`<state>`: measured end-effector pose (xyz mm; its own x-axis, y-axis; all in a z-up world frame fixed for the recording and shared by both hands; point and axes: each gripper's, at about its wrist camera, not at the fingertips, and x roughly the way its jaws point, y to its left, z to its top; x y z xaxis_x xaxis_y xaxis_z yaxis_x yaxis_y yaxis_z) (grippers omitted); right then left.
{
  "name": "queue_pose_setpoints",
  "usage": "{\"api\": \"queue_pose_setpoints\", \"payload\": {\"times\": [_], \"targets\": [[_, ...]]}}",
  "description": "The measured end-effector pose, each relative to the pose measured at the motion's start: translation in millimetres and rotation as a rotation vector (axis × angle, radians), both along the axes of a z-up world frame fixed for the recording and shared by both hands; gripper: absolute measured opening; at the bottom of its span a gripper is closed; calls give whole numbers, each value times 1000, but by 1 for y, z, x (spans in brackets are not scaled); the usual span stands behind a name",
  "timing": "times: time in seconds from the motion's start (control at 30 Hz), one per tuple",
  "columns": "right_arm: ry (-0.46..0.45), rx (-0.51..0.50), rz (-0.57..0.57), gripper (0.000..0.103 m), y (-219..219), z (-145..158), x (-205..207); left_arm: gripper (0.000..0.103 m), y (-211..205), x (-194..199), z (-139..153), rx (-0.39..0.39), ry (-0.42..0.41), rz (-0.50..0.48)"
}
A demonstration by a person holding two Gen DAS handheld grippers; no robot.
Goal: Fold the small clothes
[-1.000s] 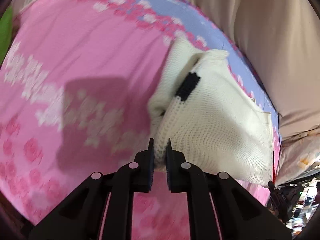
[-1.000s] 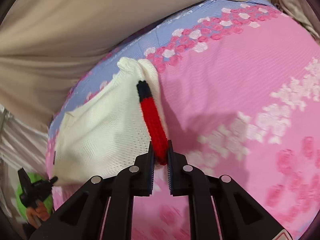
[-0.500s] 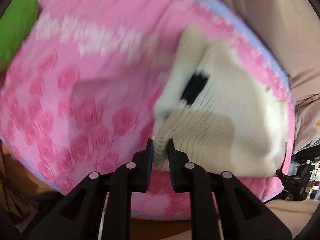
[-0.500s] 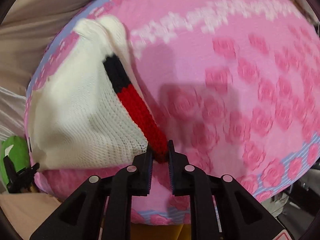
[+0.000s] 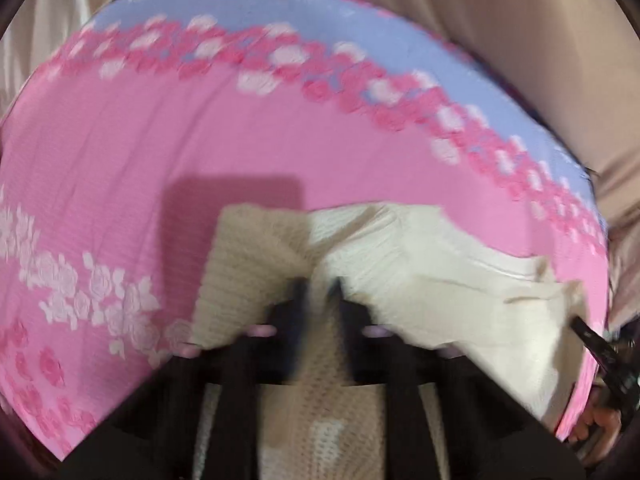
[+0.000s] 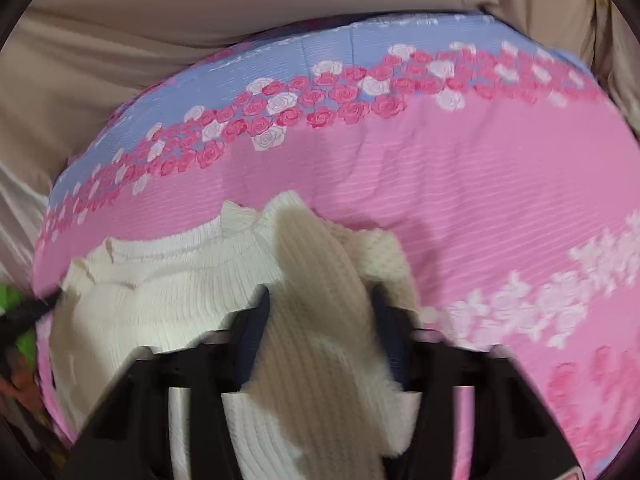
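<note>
A small cream knitted sweater (image 5: 432,280) lies on the pink rose-print cloth (image 5: 200,152). In the left wrist view my left gripper (image 5: 320,292) has its jaws close together with a fold of the knit between them; the view is blurred. In the right wrist view the sweater (image 6: 168,292) is bunched with its ribbed hem toward the far side. My right gripper (image 6: 320,300) has its jaws wide apart, and loose knit lies draped between and over them. The red and navy cuff is hidden.
The cloth has a lilac border with pink and white roses (image 6: 320,92) at the far side. Beige fabric (image 6: 160,20) rises behind it. The other gripper's tip (image 5: 596,344) shows at the right edge of the left wrist view, and something green (image 6: 10,300) at the left edge of the right wrist view.
Both grippers swung the held edge forward over the sweater, folding it. The right jaws have opened and released the red cuff. The left jaws still pinch the knit.
</note>
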<state>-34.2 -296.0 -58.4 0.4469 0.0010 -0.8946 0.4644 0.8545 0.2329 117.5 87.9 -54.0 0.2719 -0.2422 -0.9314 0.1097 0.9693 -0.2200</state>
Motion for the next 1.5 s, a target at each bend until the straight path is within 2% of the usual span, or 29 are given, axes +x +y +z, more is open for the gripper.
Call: {"api": "queue_pose_setpoints", "payload": {"times": [0.07,0.13,0.2,0.27,0.3,0.37,0.57,0.7,0.77,0.8,0.87,1.0,1.07,1.13,1.23,1.27,1.3,1.33,1.37,1.47,1.5], "targets": [[-56,57,-46,8,-6,11,-4,6,4,1,0,4,-6,22],[-121,56,-93,8,-15,26,-14,6,3,3,-2,26,-7,11],[-91,30,-112,8,-24,20,-12,6,-2,5,-6,59,-14,-5],[-7,38,-123,7,-33,-6,-6,5,-3,5,-6,74,-12,0],[1,34,-120,7,-32,-11,-5,5,-3,5,-5,78,-15,1],[-1,12,-120,7,-26,-8,1,5,-2,6,-6,85,-11,5],[-58,37,-149,7,-24,11,-2,5,1,9,-2,119,-26,7],[-27,80,-197,6,-39,-16,-10,5,7,14,-12,130,-33,38],[-43,76,-190,7,-38,-17,-9,5,3,14,-10,158,-40,30],[-39,87,-179,8,-37,-13,-7,5,3,14,-8,154,-38,33],[-54,106,-173,12,-36,1,-10,7,10,9,5,98,-37,54],[-156,57,-188,20,-23,47,-38,8,12,-13,41,92,-117,43],[-182,95,-106,19,-2,59,-41,8,1,-25,49,54,-120,9],[-147,127,1,14,27,55,-31,9,-20,-38,43,32,-102,-46],[-42,156,199,11,88,23,-10,12,-44,-49,4,110,-40,-100],[20,151,257,11,106,5,-3,12,-44,-50,-6,119,-36,-95],[84,115,311,11,125,-16,2,12,-43,-52,-5,115,-64,-93],[47,55,322,12,133,-12,1,12,-43,-52,-2,126,-68,-106],[74,21,342,12,138,-7,3,12,-41,-52,-1,126,-64,-108],[-1,36,362,12,141,23,-1,12,-33,-45,-4,93,-46,-74],[12,32,366,12,141,21,-2,12,-31,-44,-5,82,-47,-62]]}}
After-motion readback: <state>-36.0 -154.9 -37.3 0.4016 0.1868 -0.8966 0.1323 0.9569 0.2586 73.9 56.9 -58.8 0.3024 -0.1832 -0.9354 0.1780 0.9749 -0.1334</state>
